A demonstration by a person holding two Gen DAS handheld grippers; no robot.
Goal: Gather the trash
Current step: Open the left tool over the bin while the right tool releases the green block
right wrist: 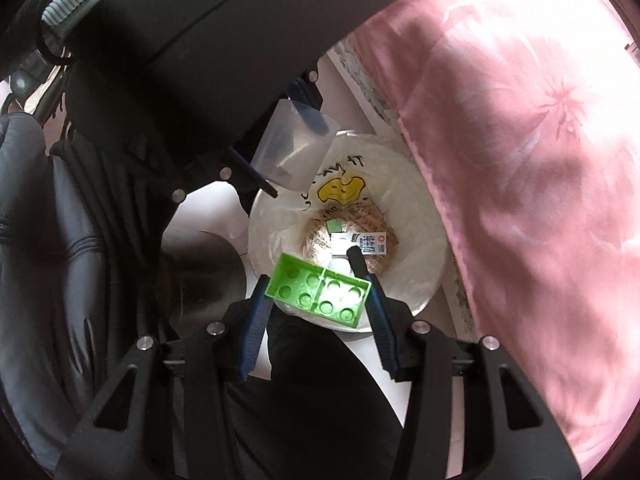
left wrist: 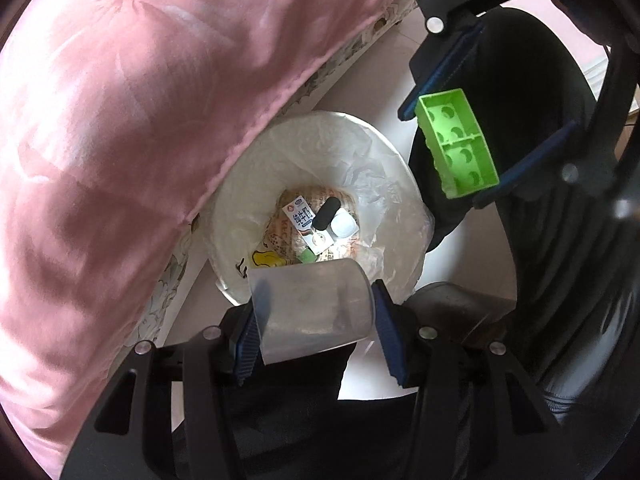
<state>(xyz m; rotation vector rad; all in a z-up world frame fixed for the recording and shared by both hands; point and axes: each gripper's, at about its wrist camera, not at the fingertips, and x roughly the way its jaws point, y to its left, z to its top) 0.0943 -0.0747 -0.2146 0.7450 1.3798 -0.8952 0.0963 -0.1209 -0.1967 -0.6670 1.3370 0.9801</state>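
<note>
A white bin [left wrist: 384, 148] lined with a clear bag stands on the floor below both grippers, its rim [right wrist: 436, 276] also in the right wrist view. Inside lie a milk carton [left wrist: 298, 216], a black piece [left wrist: 326, 214], a white lump [left wrist: 344, 226] and printed paper. My left gripper [left wrist: 314, 320] is shut on a clear plastic cup [left wrist: 312, 312], held over the bin's near rim; the cup [right wrist: 290, 152] shows again in the right wrist view. My right gripper [right wrist: 316, 300] is shut on a green toy brick [right wrist: 320, 294], hollow side up, over the bin; the brick [left wrist: 458, 146] shows in the left wrist view too.
A pink quilt [left wrist: 120, 140] on a bed hangs right beside the bin and fills one side of both views. A person's dark clothing [left wrist: 560, 240] and a dark padded jacket [right wrist: 52, 240] stand on the other side. Pale floor [left wrist: 384, 60] shows around the bin.
</note>
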